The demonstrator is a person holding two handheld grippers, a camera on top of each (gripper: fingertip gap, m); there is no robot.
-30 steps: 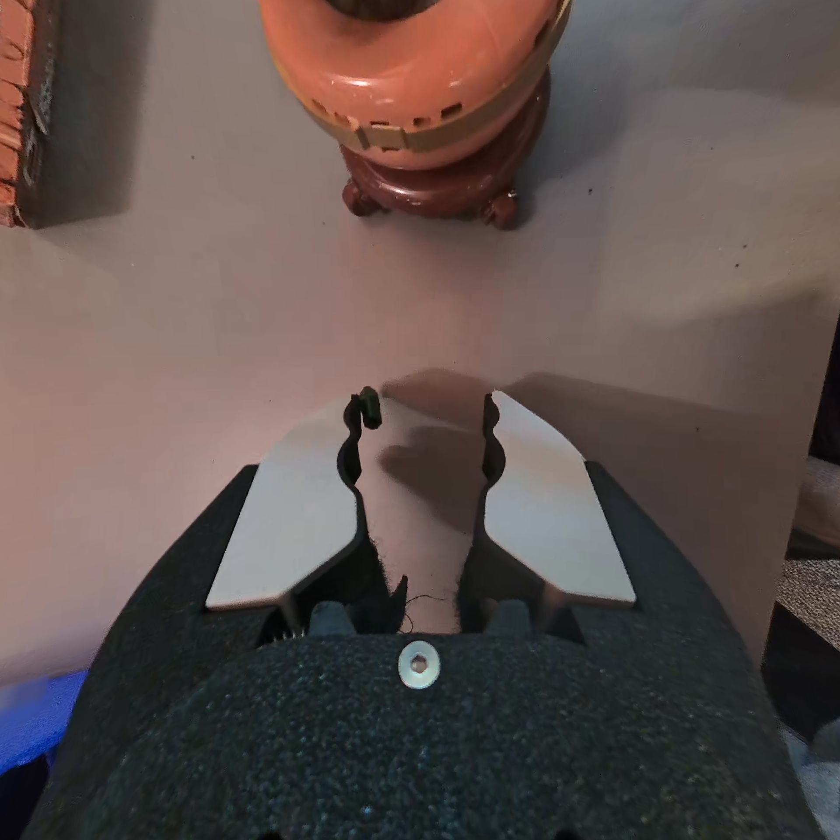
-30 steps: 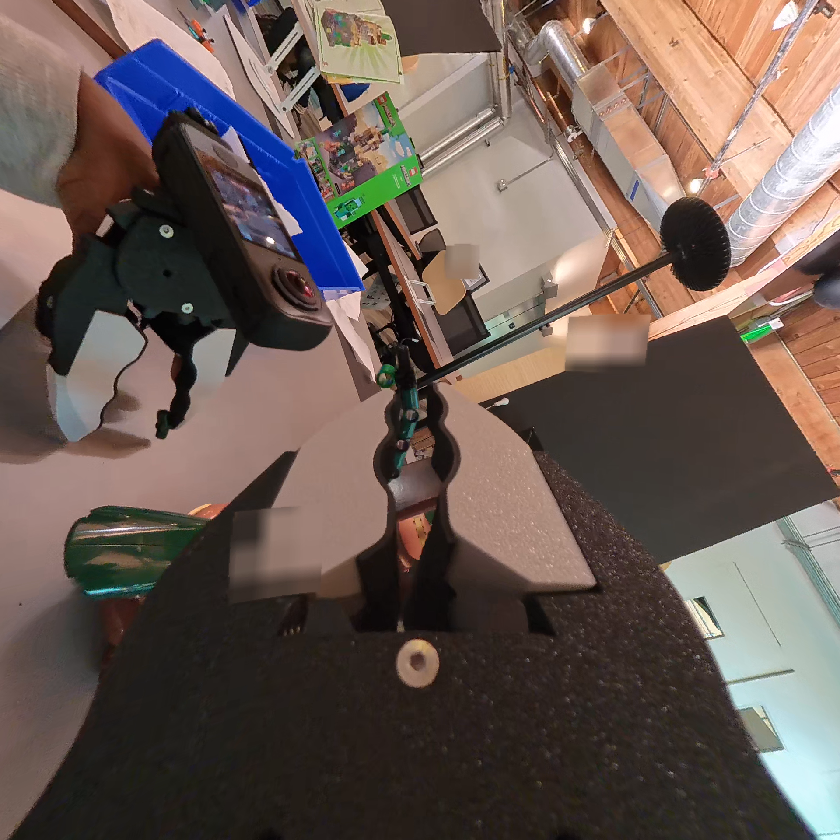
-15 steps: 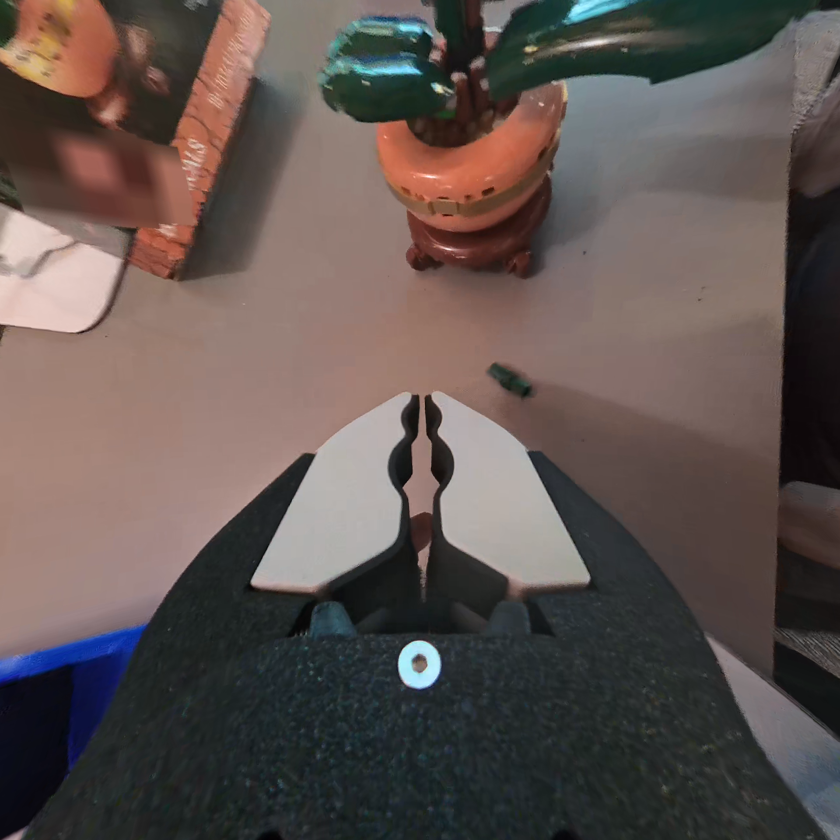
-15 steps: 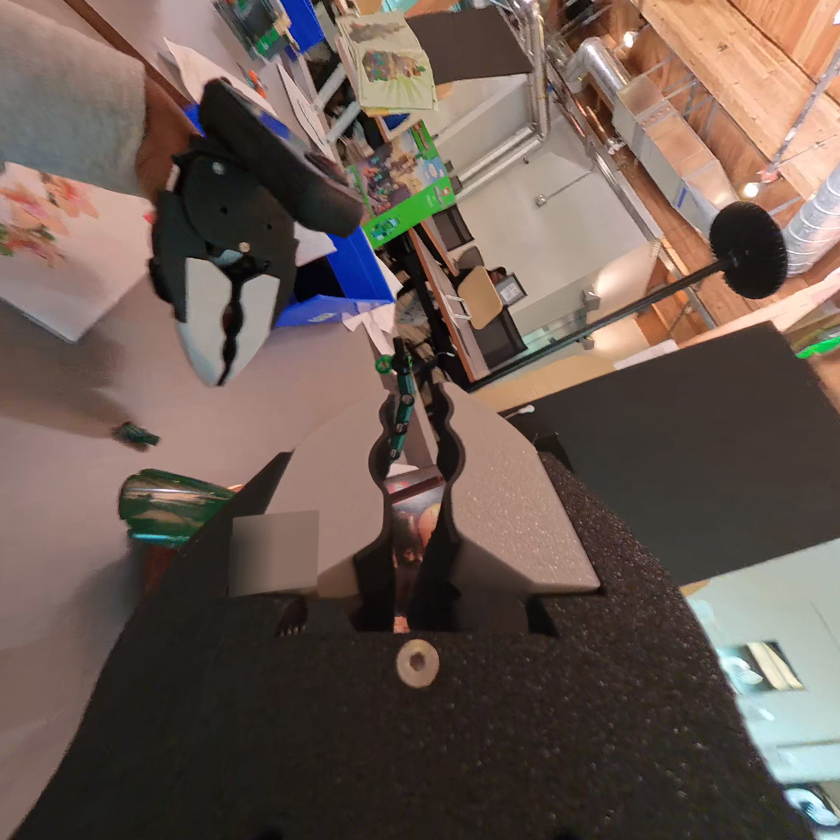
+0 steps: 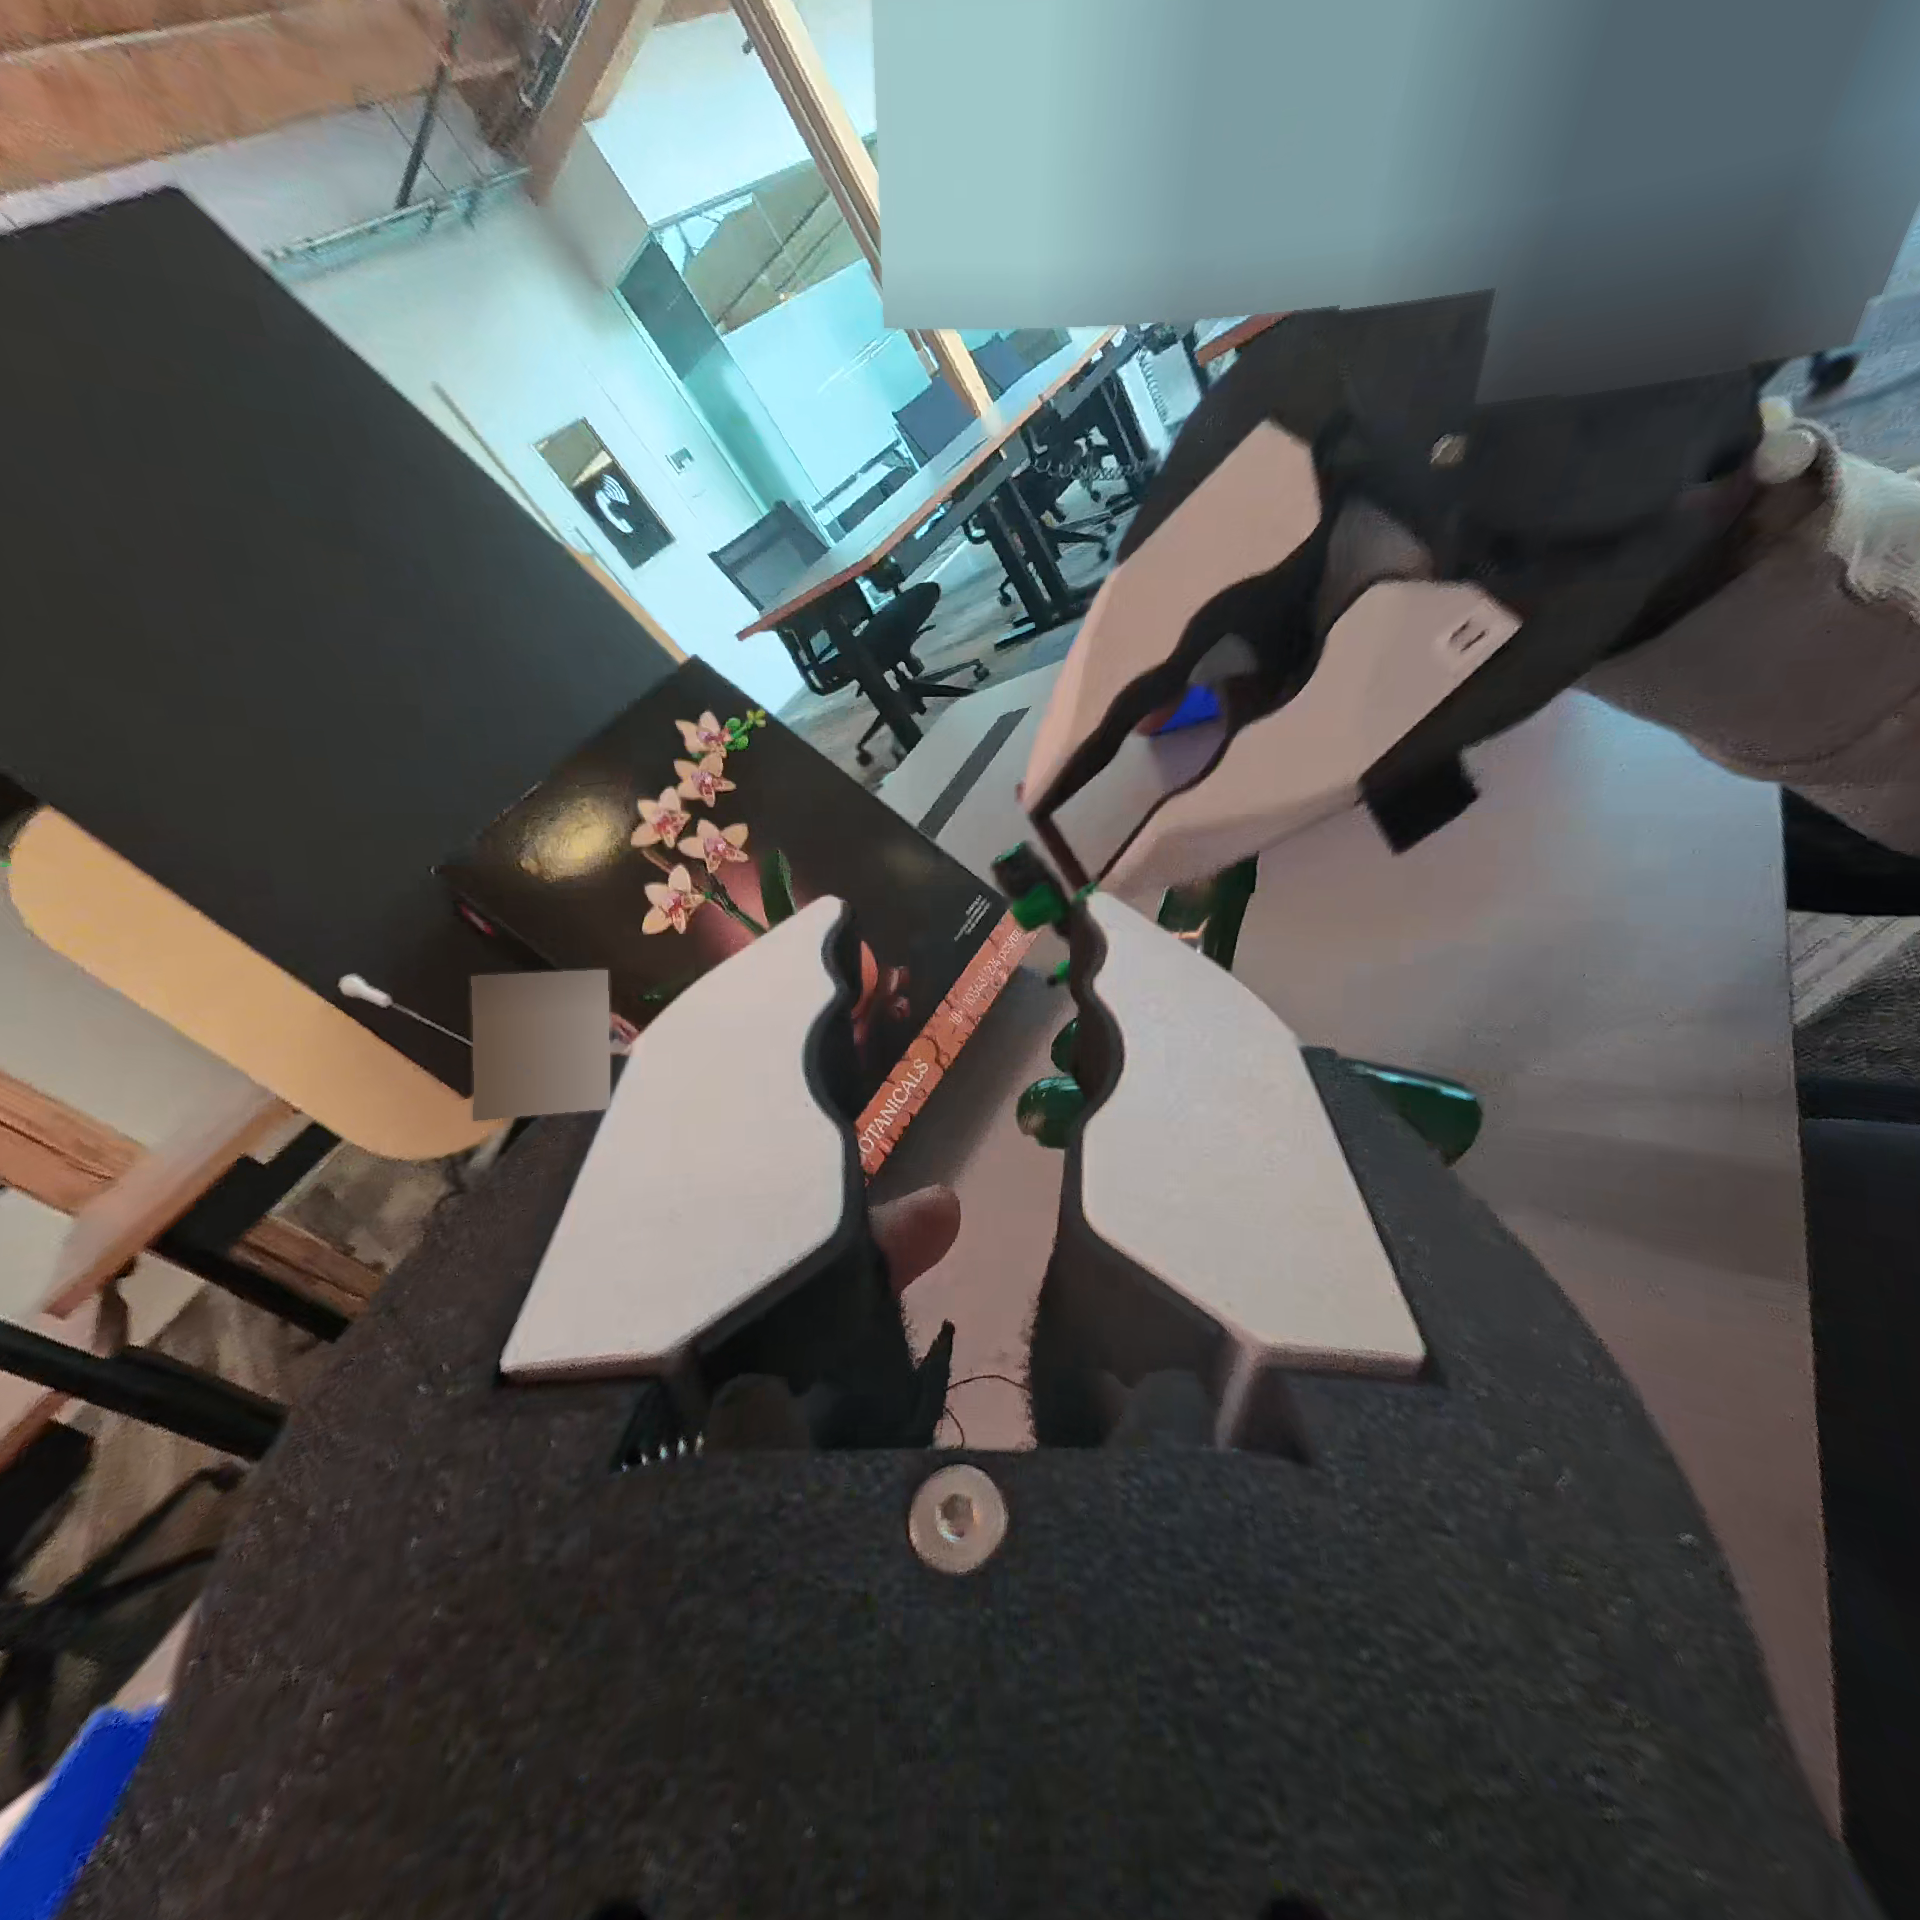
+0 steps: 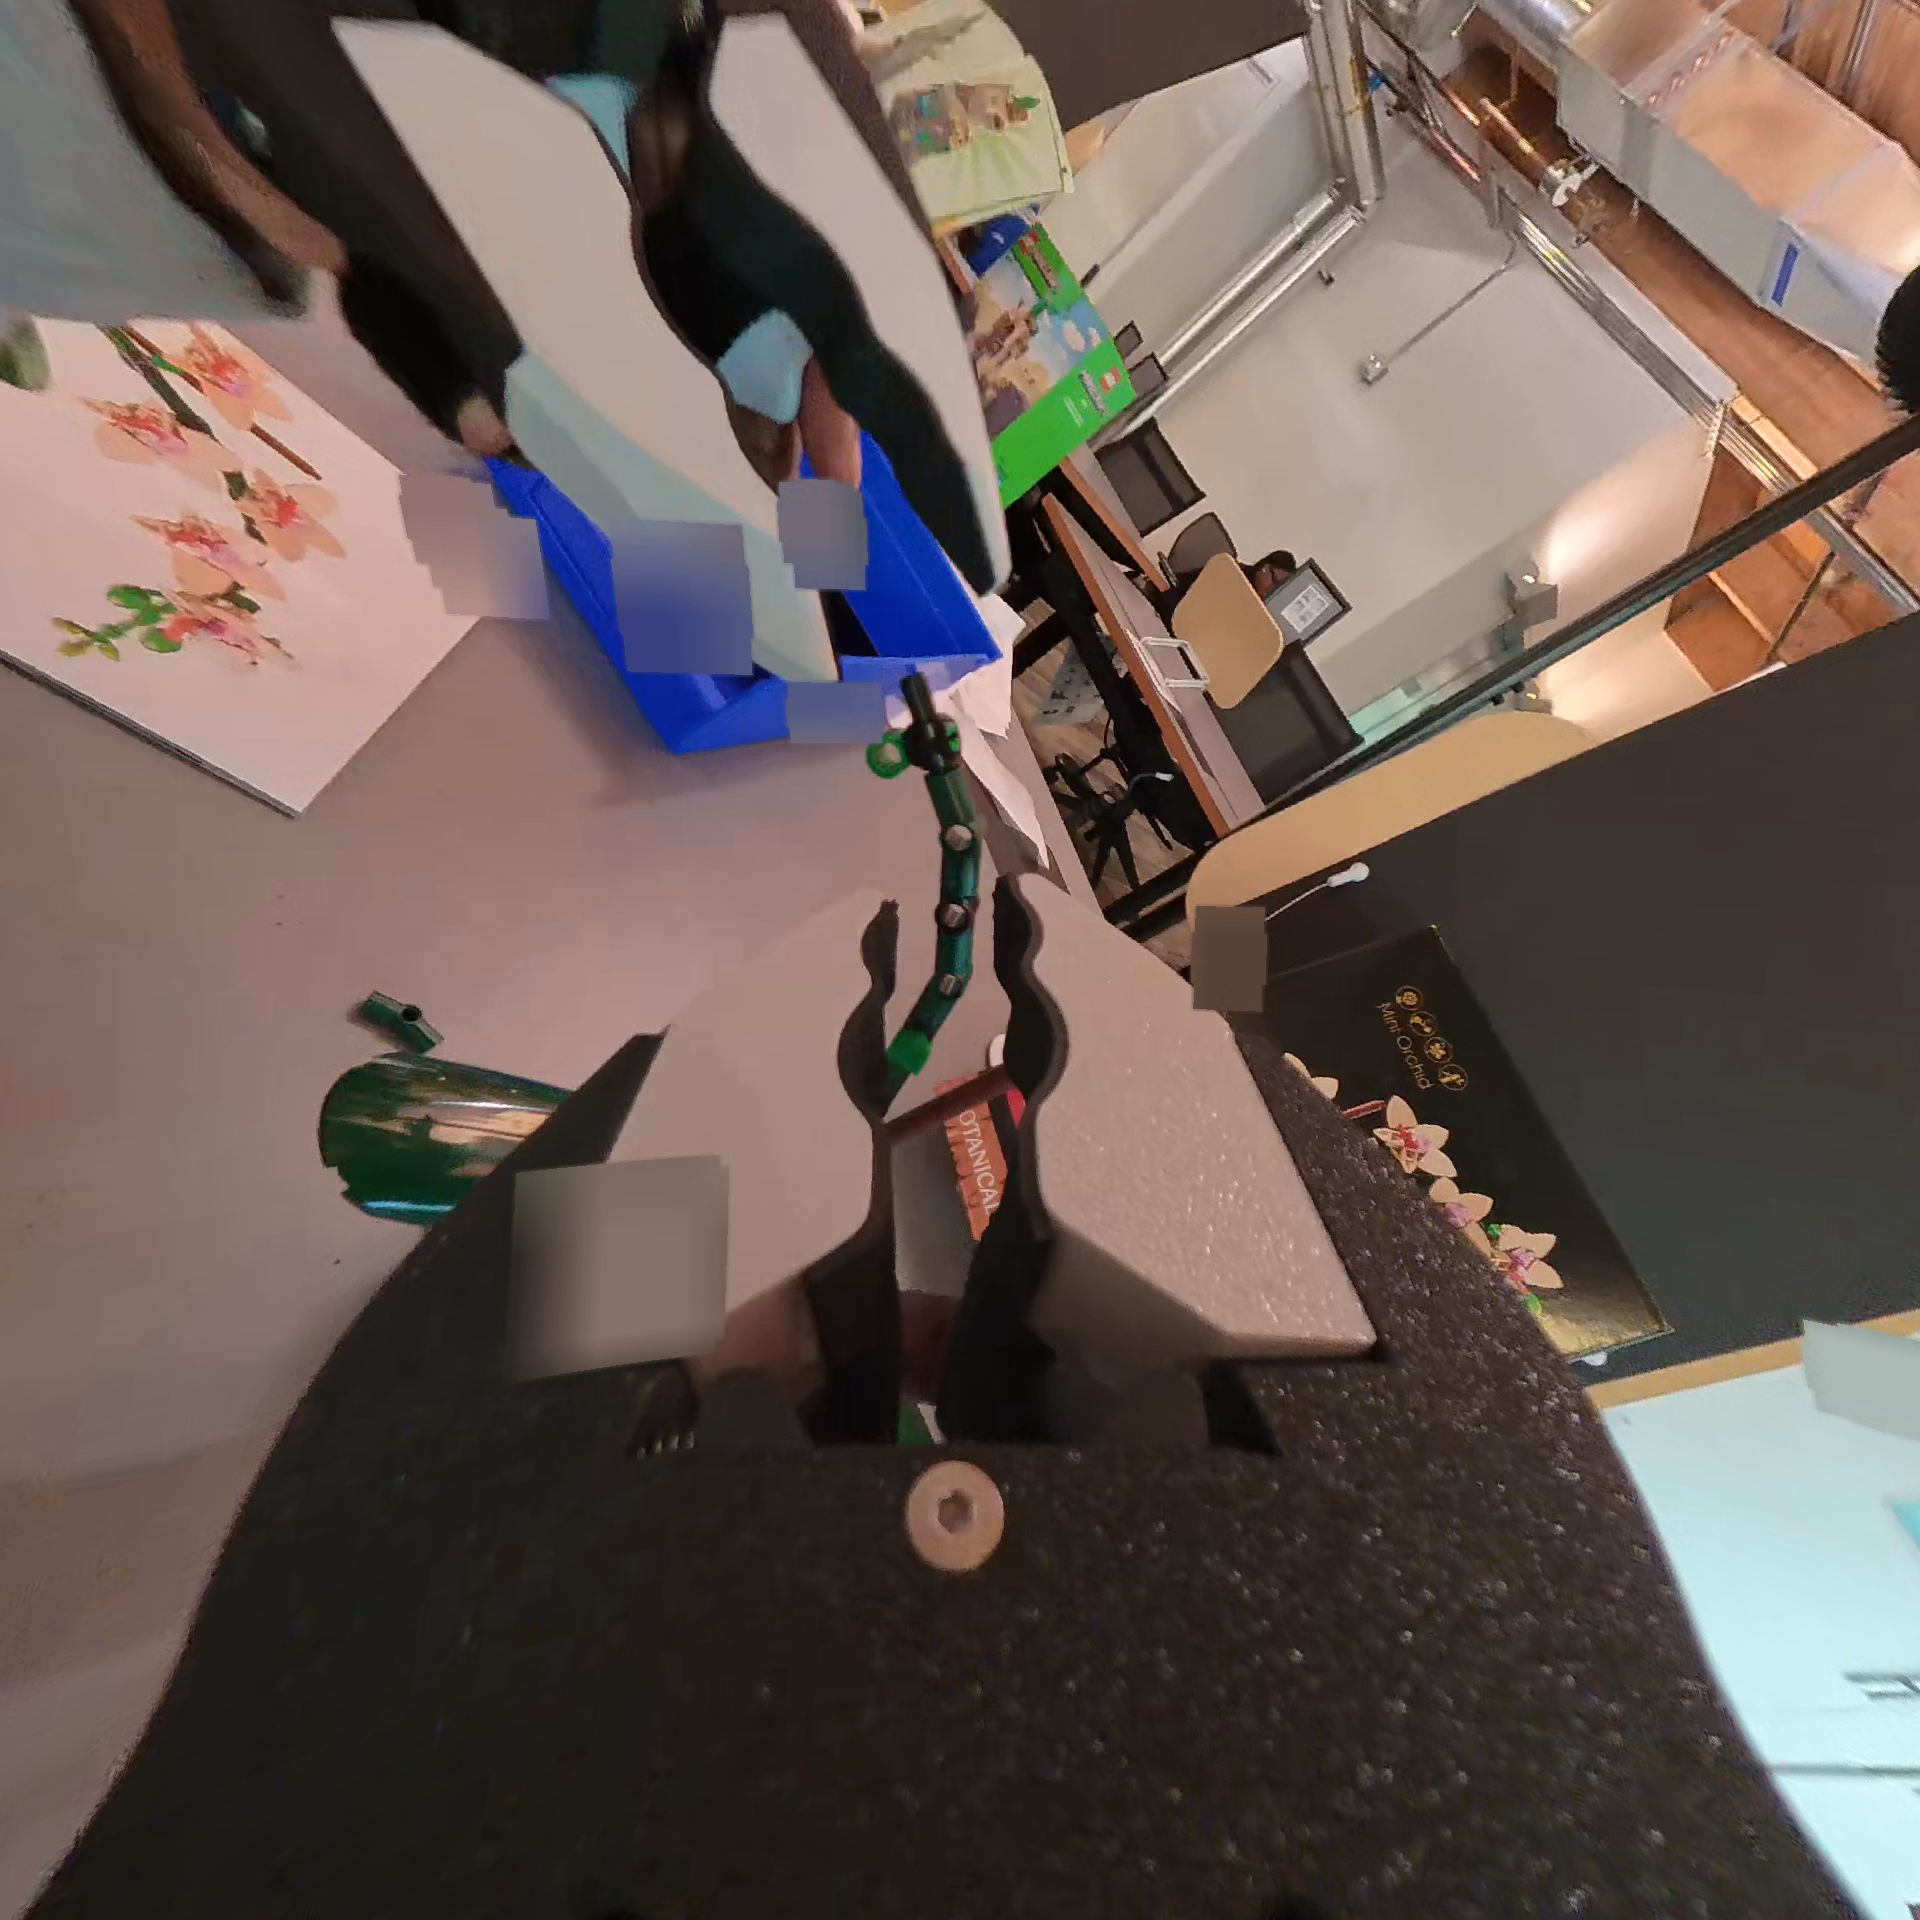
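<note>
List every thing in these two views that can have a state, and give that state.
left hand-held gripper: open, empty.
right hand-held gripper: fingers slightly apart around the green stem; grip unclear.
green stem: jointed, bent, running between those fingers.
small green piece: lying loose on the table.
blue bin: open-topped.

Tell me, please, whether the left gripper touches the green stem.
Apart: the right wrist view shows blue bin between the left gripper and the green stem's tip.
</note>
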